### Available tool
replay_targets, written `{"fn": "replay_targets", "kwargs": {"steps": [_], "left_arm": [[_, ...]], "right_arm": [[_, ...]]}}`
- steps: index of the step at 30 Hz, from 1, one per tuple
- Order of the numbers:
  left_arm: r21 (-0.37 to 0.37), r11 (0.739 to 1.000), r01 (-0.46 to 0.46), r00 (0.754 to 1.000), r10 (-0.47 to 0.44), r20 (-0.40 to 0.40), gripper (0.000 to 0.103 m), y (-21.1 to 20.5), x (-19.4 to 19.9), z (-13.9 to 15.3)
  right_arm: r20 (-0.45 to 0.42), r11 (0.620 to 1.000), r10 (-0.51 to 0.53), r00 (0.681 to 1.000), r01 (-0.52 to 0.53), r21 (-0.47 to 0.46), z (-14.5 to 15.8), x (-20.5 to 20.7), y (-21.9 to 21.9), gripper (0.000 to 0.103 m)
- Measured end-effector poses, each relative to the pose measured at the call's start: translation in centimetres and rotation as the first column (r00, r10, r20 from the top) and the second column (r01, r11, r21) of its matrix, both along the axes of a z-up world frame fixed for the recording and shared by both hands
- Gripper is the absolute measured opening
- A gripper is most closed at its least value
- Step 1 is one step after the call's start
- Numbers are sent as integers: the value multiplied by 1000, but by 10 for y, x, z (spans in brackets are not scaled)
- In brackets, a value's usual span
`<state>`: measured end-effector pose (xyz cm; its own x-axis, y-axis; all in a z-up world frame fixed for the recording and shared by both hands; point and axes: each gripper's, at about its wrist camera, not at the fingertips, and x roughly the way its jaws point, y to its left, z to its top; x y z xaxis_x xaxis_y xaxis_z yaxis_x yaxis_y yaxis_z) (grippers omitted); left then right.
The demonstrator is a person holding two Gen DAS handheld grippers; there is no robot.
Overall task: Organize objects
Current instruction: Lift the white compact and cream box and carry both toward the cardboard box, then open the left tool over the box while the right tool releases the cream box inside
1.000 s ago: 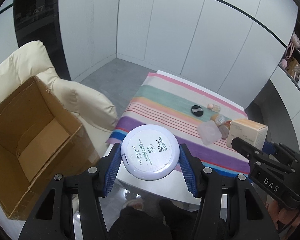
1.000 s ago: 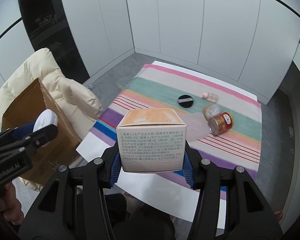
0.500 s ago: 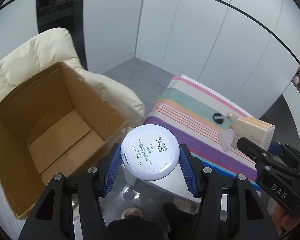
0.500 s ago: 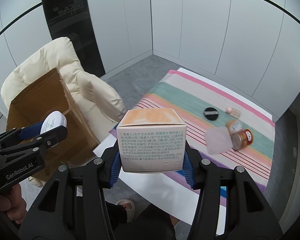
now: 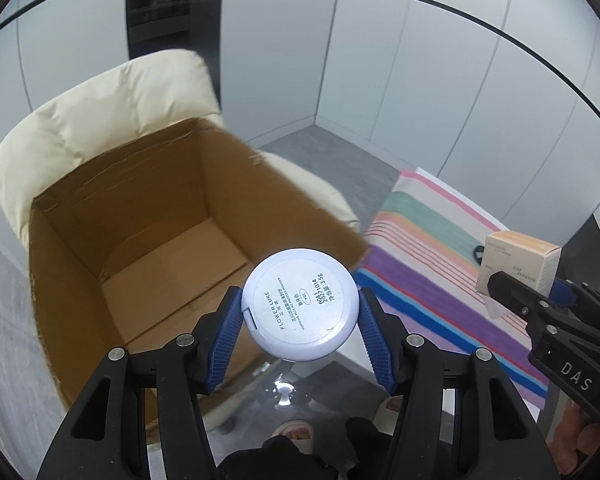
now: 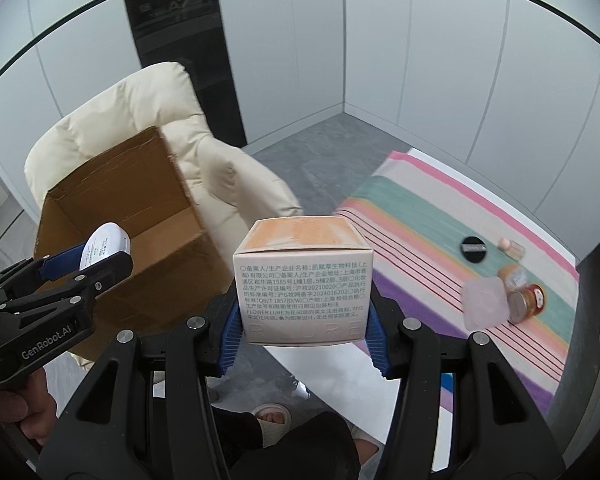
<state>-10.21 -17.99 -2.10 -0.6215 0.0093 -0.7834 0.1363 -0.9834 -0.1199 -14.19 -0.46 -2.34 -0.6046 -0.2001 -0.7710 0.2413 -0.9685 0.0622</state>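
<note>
Cardboard box (image 5: pixel 147 248) fills the left wrist view from nine to eleven o'clock; the left gripper (image 5: pixel 300 320) is clamped on a white compact (image 5: pixel 300 304) beside its near rim. In the right wrist view, the right gripper (image 6: pixel 302 320) is clamped on a carton (image 6: pixel 304 280), box at nine o'clock. Step: carrying both over. Next: hover above the opening, then release.
</note>
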Motion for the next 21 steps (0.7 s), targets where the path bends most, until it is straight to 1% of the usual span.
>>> {"fn": "replay_targets", "kwargs": {"steps": [8, 15, 19, 21], "left_arm": [[7, 996, -86, 996, 86, 7, 58, -43, 11, -3], [9, 990, -139, 990, 139, 16, 58, -75, 21, -10], [-21, 988, -154, 988, 154, 1, 59, -87, 26, -13], [-50, 986, -160, 987, 160, -11, 59, -91, 27, -14]], "right_arm": [[-6, 997, 81, 997, -81, 1, 1, 0, -46, 54], [-2, 992, 128, 992, -128, 2, 1, 1, -76, 54], [1, 988, 156, 988, -156, 2, 1, 1, -93, 54], [4, 986, 167, 986, -167, 3, 0, 1, -101, 54]]}}
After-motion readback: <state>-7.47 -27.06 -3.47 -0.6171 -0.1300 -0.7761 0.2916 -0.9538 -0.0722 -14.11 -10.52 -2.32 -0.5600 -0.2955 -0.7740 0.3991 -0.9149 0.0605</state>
